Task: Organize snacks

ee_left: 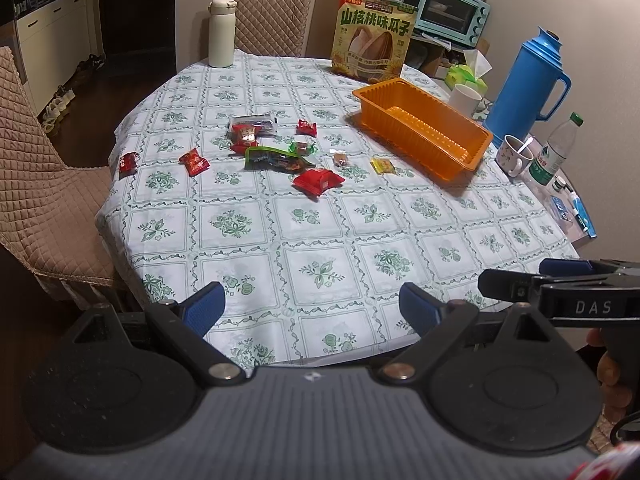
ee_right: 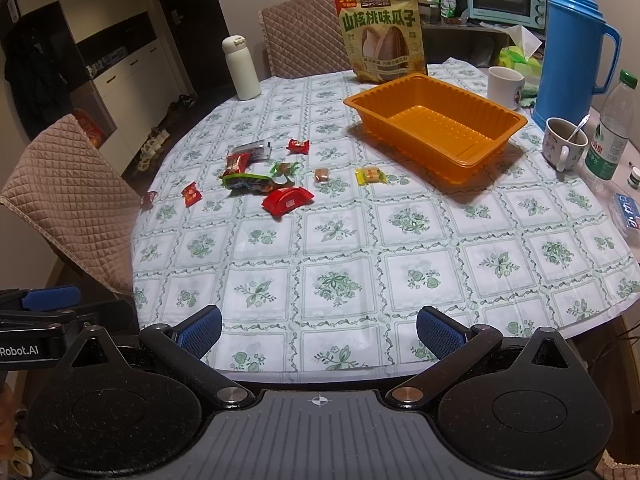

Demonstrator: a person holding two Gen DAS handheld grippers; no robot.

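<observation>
Several small wrapped snacks lie scattered mid-table: a red packet point(ee_left: 318, 181) point(ee_right: 287, 199), a green packet point(ee_left: 276, 159) point(ee_right: 250, 181), a yellow candy point(ee_left: 383, 165) point(ee_right: 370, 176), a brown candy point(ee_left: 341, 159) point(ee_right: 321, 175) and small red ones point(ee_left: 194, 162) point(ee_right: 191, 193). An empty orange tray point(ee_left: 424, 128) point(ee_right: 436, 124) sits to their right. My left gripper point(ee_left: 312, 308) is open and empty above the near table edge. My right gripper point(ee_right: 319, 332) is open and empty, also at the near edge, beside the left one.
A large sunflower-seed bag point(ee_left: 374, 38) point(ee_right: 382, 36) stands behind the tray. A white bottle point(ee_left: 221, 32) point(ee_right: 241, 68), blue thermos point(ee_left: 528, 80) point(ee_right: 572, 48), mugs point(ee_left: 514, 154) point(ee_right: 564, 142), water bottle point(ee_left: 554, 152) and tissues crowd the far and right edges. Quilted chairs point(ee_left: 40, 184) stand around.
</observation>
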